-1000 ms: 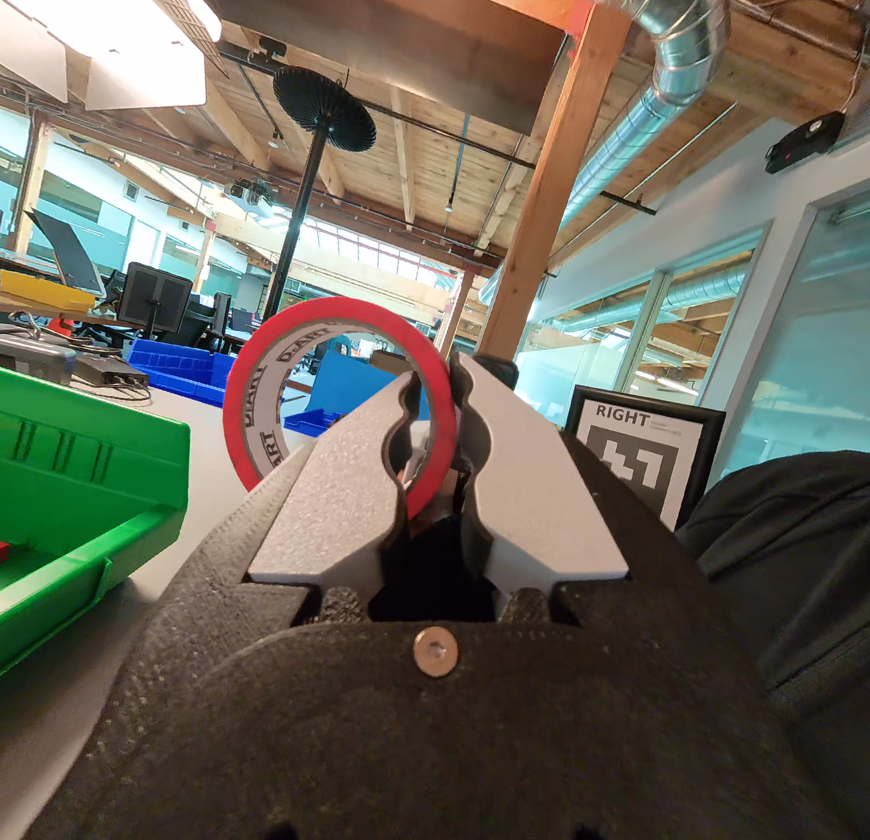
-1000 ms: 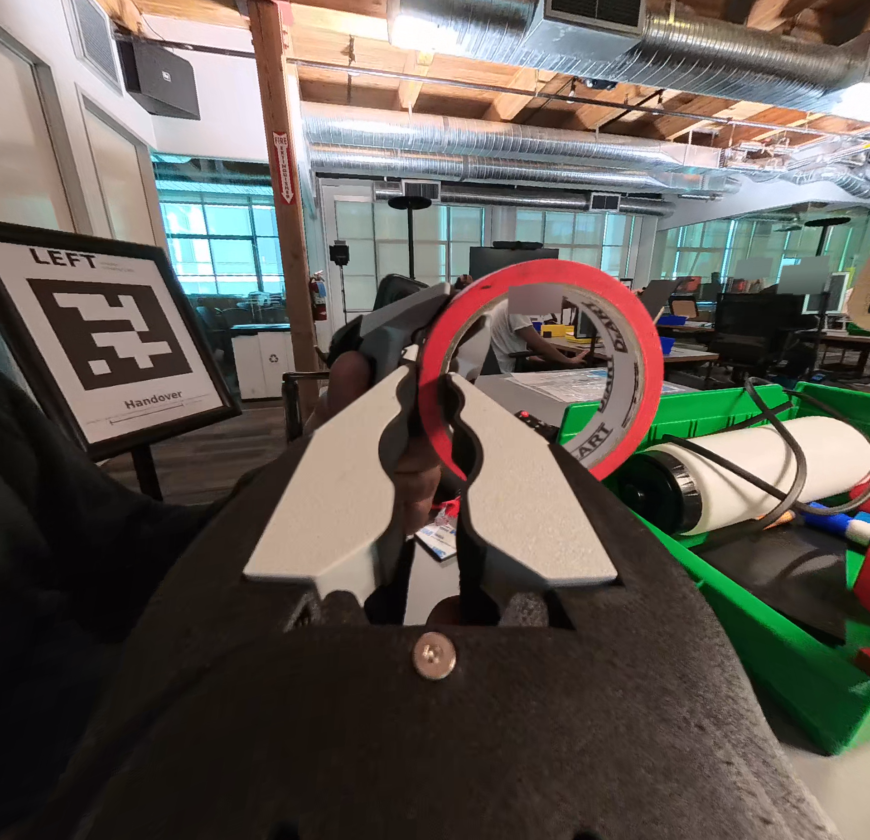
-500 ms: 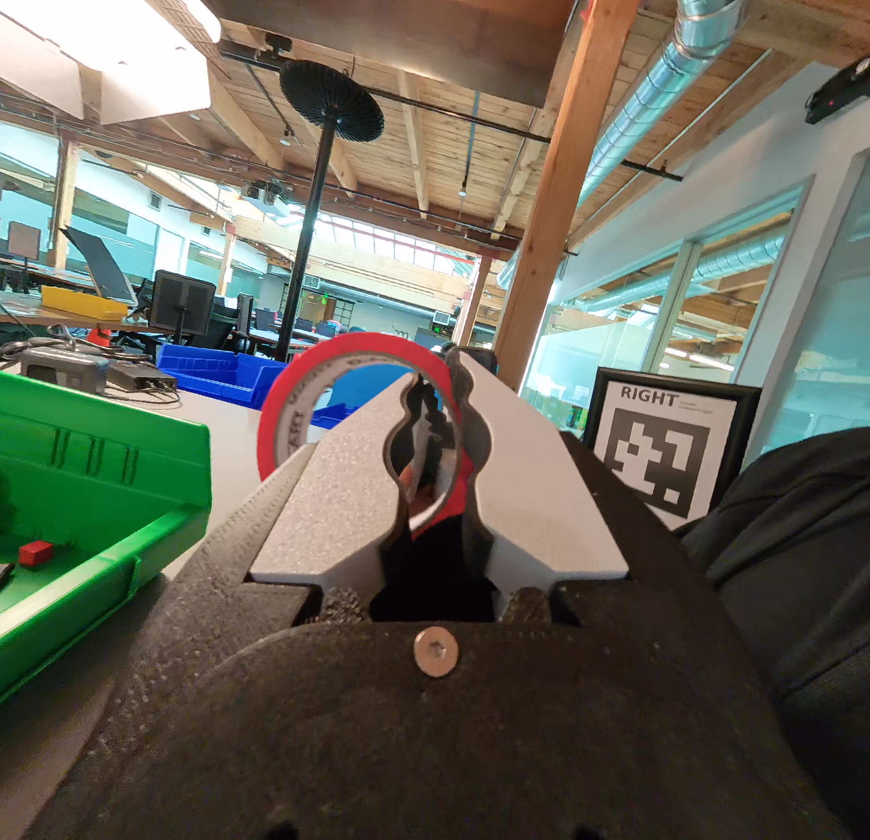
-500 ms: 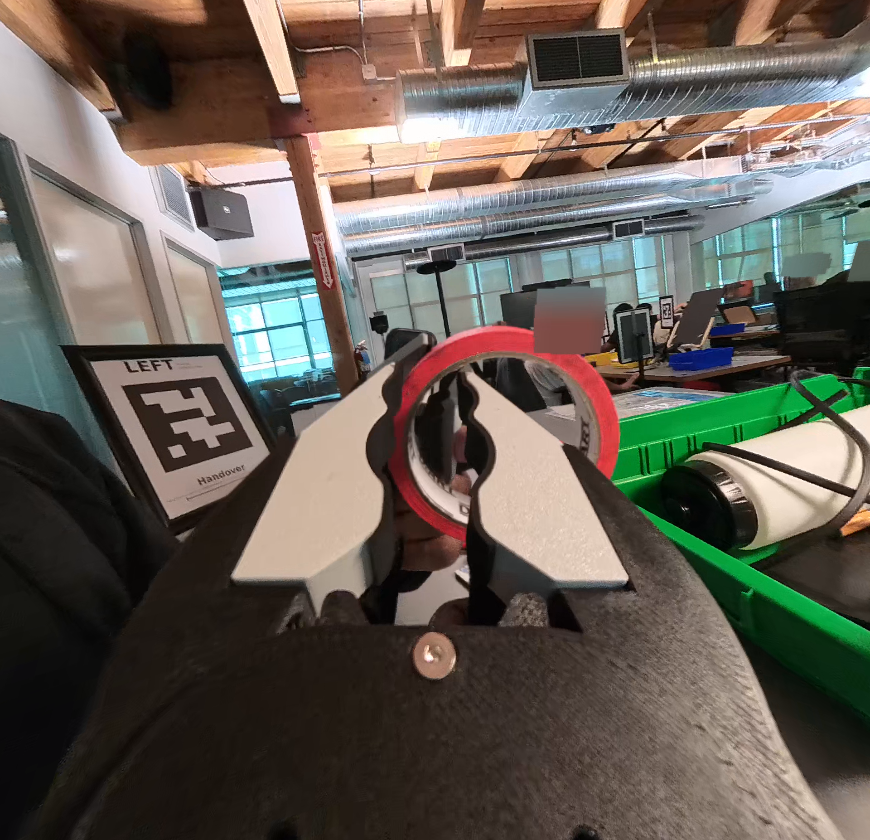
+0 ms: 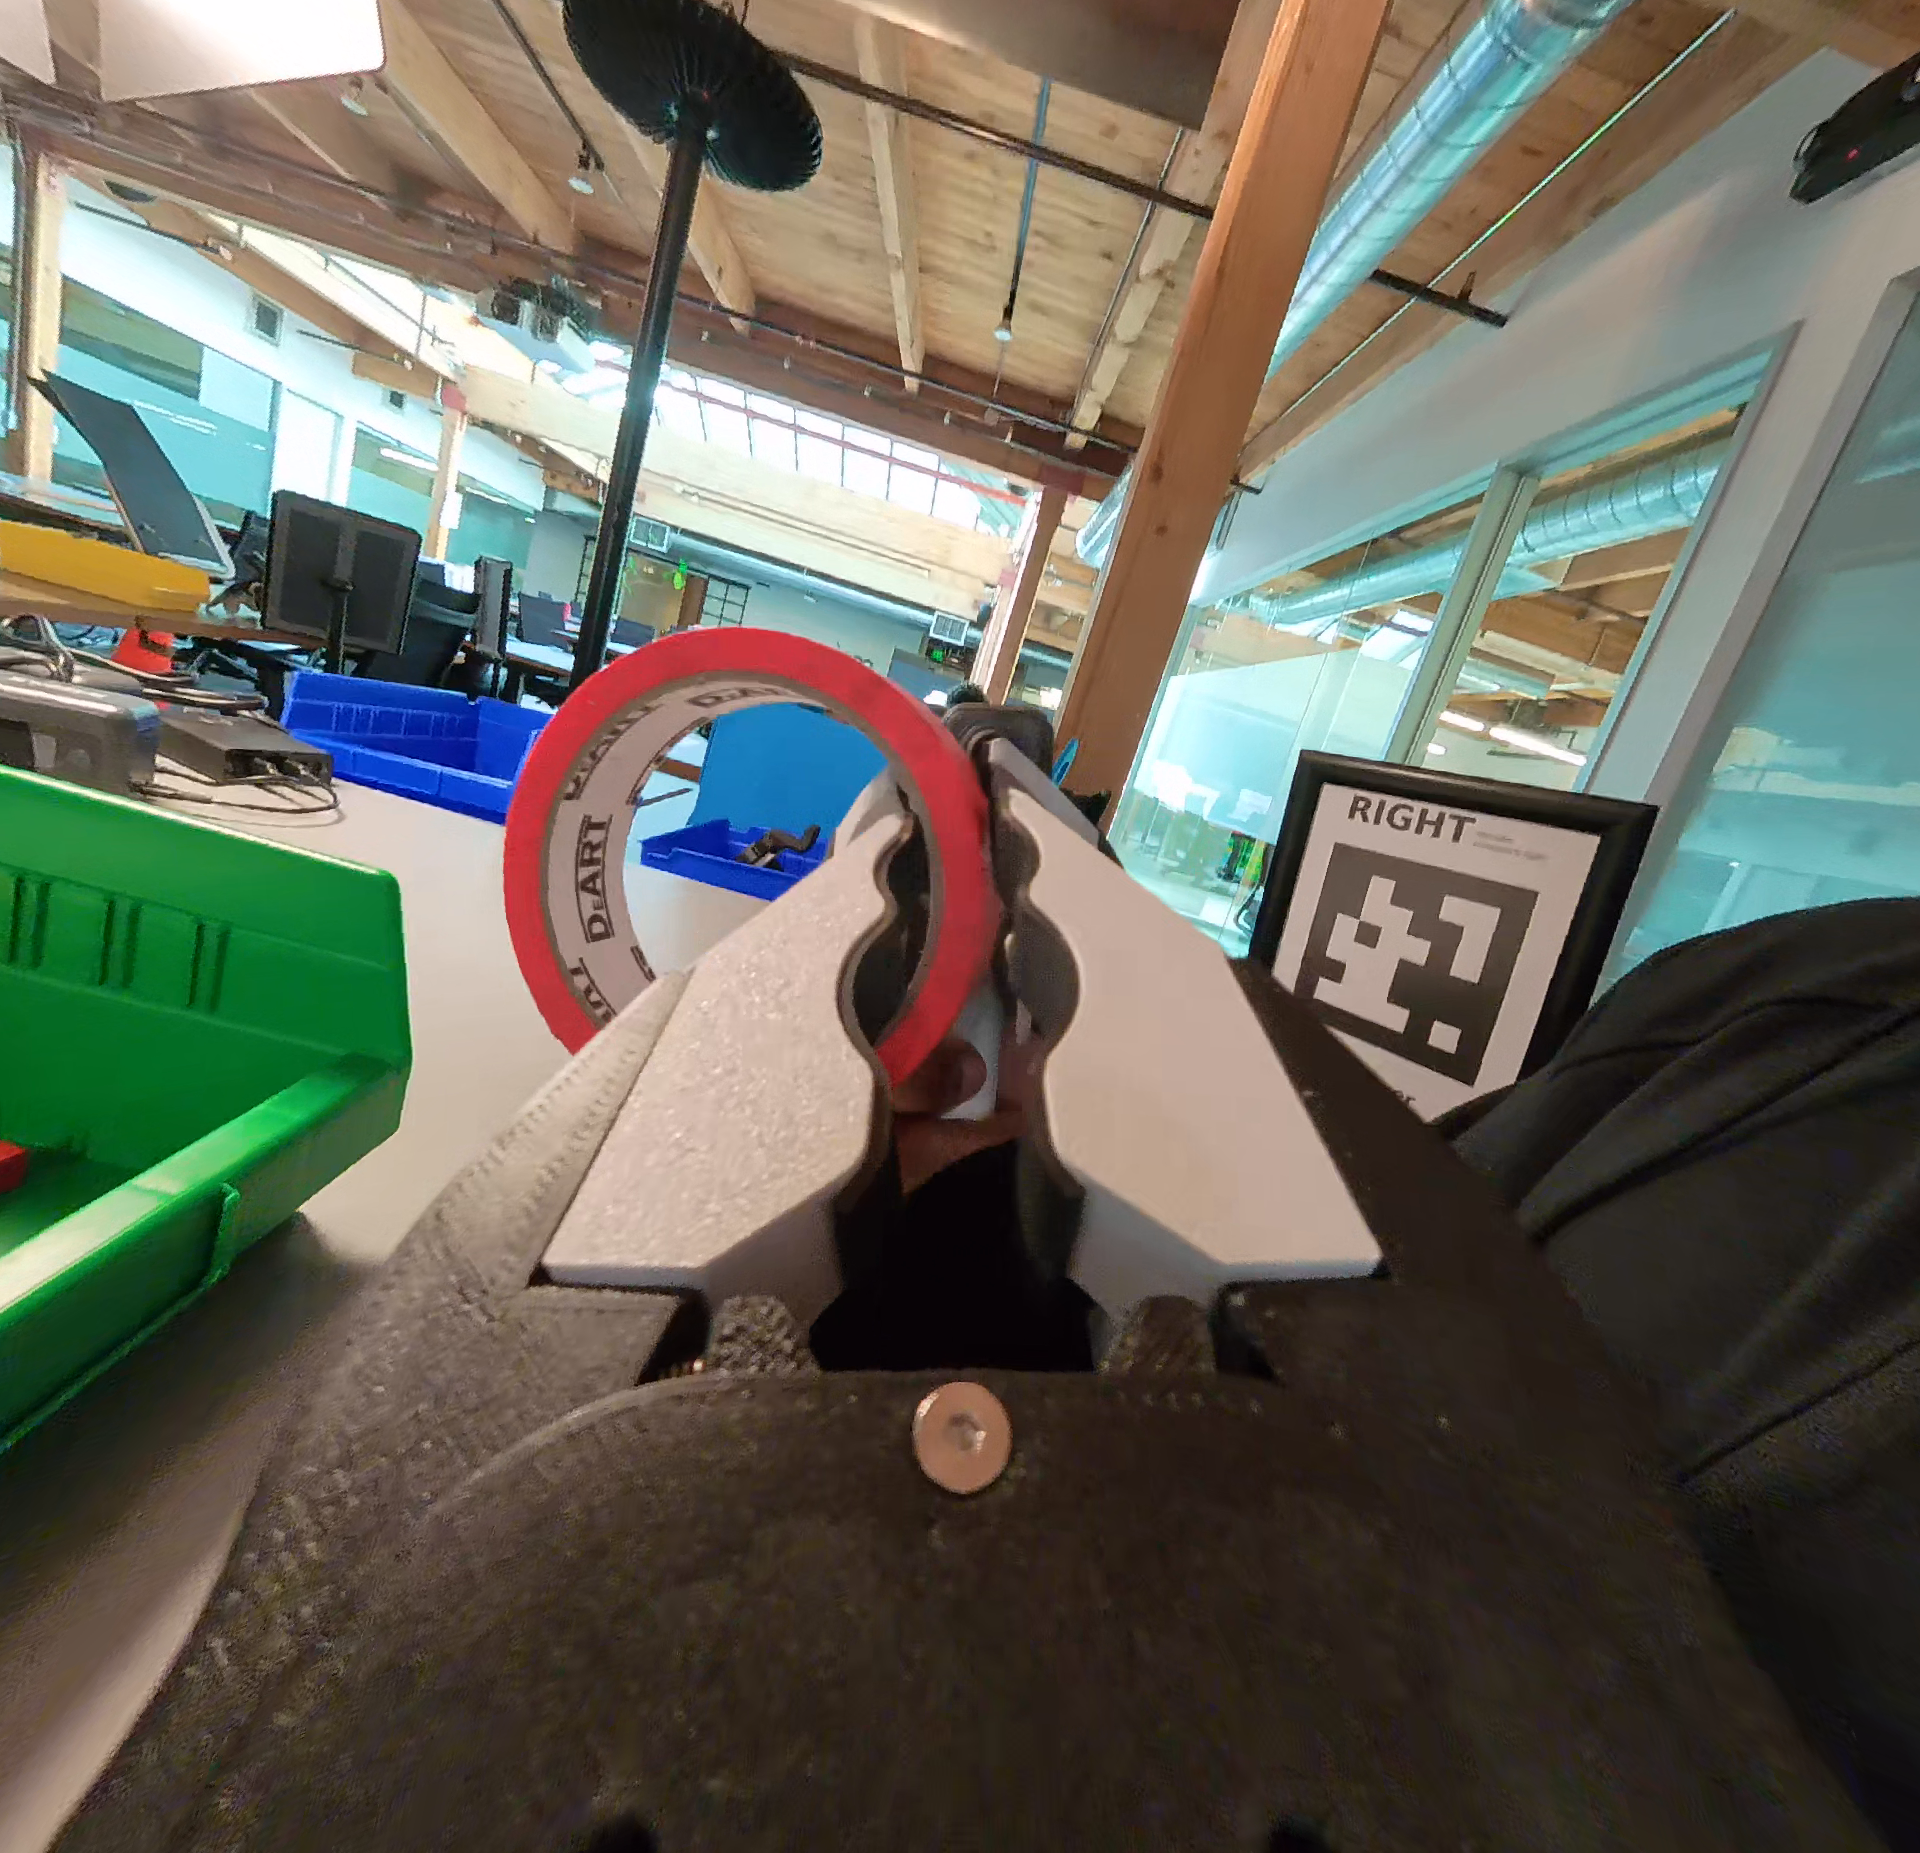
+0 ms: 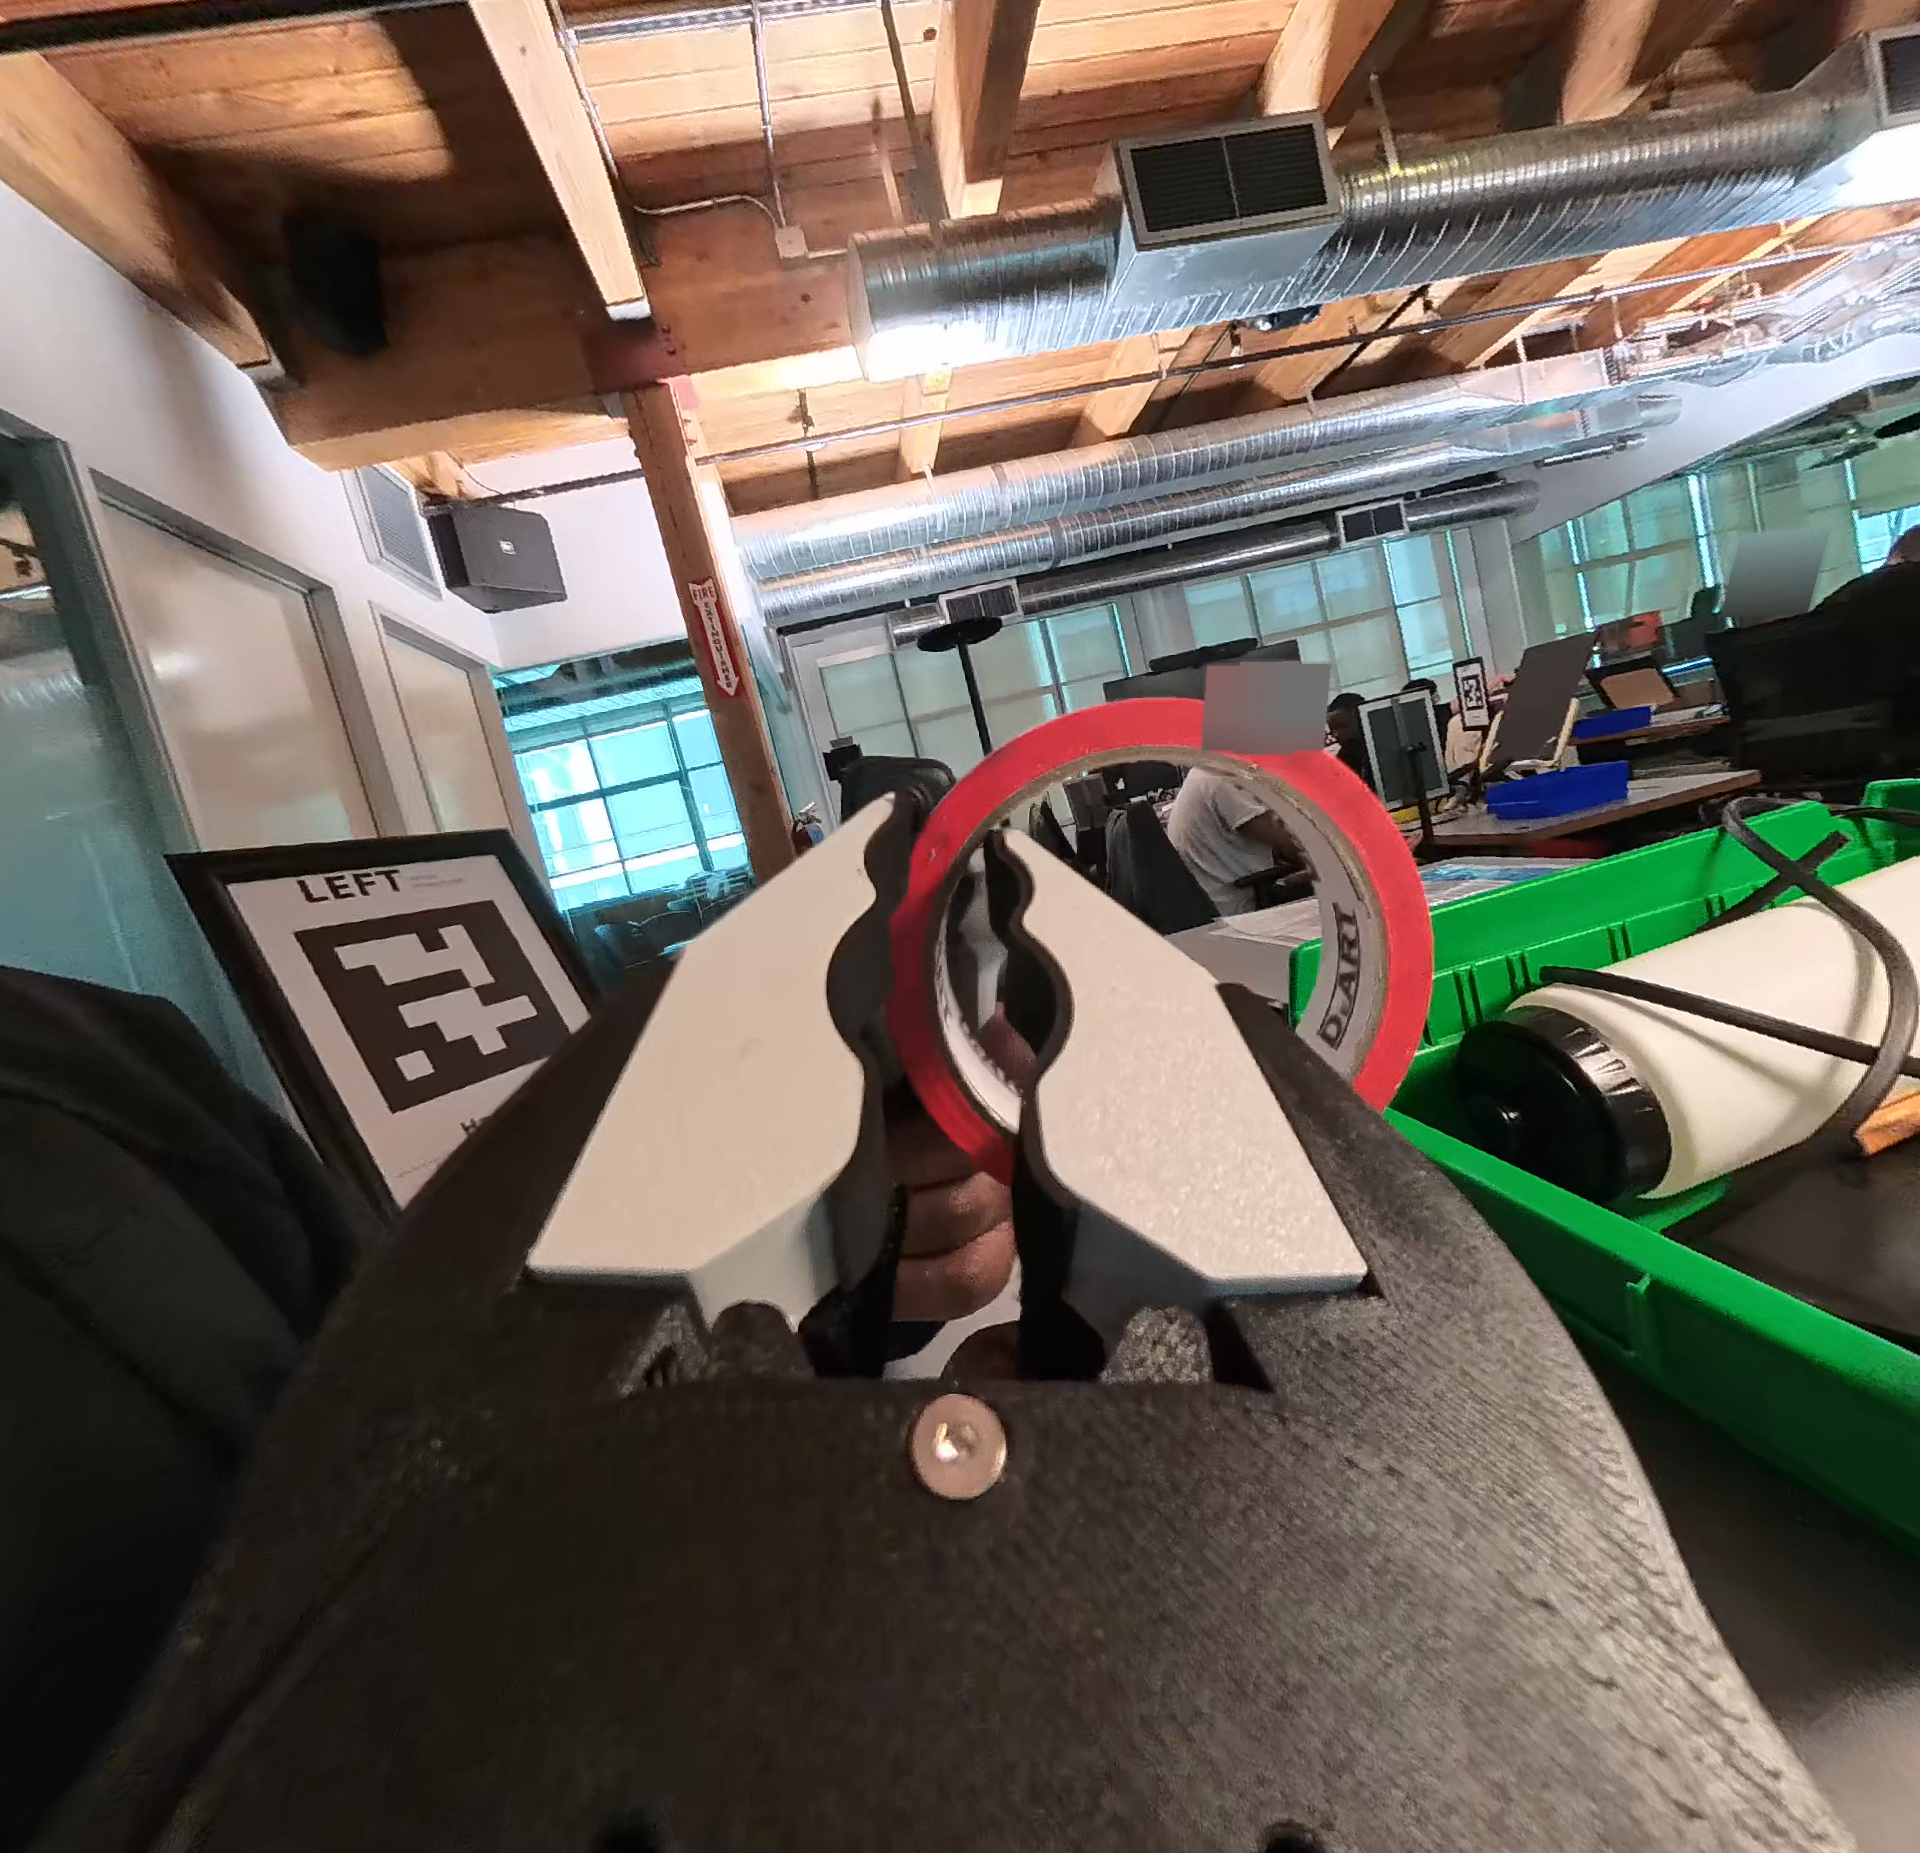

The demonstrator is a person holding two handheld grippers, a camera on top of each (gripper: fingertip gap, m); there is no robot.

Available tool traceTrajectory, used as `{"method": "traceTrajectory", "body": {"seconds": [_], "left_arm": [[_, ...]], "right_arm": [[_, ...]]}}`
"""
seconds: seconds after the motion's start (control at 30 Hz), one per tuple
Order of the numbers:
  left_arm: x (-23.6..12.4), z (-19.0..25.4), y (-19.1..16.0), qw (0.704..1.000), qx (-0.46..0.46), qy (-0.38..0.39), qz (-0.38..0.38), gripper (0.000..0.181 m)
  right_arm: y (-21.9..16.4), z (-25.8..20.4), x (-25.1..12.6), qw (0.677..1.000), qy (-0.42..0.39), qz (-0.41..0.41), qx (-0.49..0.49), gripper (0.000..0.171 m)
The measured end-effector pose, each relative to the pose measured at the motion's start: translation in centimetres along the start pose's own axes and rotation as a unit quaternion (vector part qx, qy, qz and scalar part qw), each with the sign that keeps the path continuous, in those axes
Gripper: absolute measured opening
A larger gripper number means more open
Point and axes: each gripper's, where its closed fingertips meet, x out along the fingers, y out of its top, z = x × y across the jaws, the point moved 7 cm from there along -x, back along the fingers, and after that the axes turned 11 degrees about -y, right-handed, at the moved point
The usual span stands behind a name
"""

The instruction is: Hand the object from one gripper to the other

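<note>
Round red roll of adhesive tape with a grey printed core (image 5: 743, 837), held in mid-air above the desk, clear of the green plastic bin (image 5: 197, 982) at its edge. Left gripper (image 5: 951, 816) and right gripper (image 6: 940, 847) both pinching the ring wall, as half a second ago. Roll now turned more broadside; handover likely mid-transfer, no release yet.

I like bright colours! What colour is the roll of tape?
The roll of tape is red outside, with a white inner ring; the left wrist view shows it best.
</note>
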Motion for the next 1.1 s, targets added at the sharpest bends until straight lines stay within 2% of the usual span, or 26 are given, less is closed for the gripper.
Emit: {"method": "traceTrajectory", "body": {"seconds": [0.23,0.43,0.6,0.67,0.73,0.87,0.93,1.03,1.1], "left_arm": [[-0.6,-0.3,0.6,1.0,0.002,0.012,0.026,0.013],[-0.7,-0.3,0.9,0.999,0.0,0.014,0.042,0.013],[-0.4,0.0,0.8,0.999,0.007,0.009,0.04,0.026],[-0.1,0.0,0.3,1.0,0.012,0.011,0.014,0.023],[0.2,0.2,-0.1,1.0,0.025,0.005,-0.008,0.012],[-0.3,0.1,0.5,0.999,0.033,0.015,0.011,0.012],[-0.7,-0.2,0.8,0.999,0.018,0.02,0.03,0.013],[-0.7,-0.2,0.9,0.999,0.017,0.021,0.039,0.013],[-0.6,-0.2,0.8,0.999,0.012,0.022,0.037,0.015]], "right_arm": [[-0.6,-0.3,0.4,1.0,-0.003,-0.019,-0.025,0.026],[-1.4,-0.9,0.8,0.996,-0.002,-0.05,-0.074,0.013],[-0.3,-0.1,0.2,1.0,0.007,-0.013,0.001,0.014],[0.0,0.0,0.0,1.0,0.016,0.0,0.024,0.015],[0.1,0.0,-0.1,1.0,0.012,0.005,0.018,0.016],[-0.3,-0.3,0.3,1.0,0.006,-0.009,-0.005,0.028],[-0.7,-0.5,0.5,0.999,0.008,-0.024,-0.02,0.028],[-1.3,-0.9,0.8,0.997,0.008,-0.049,-0.051,0.014],[-1.3,-0.8,0.7,0.997,-0.002,-0.048,-0.065,0.013]]}}
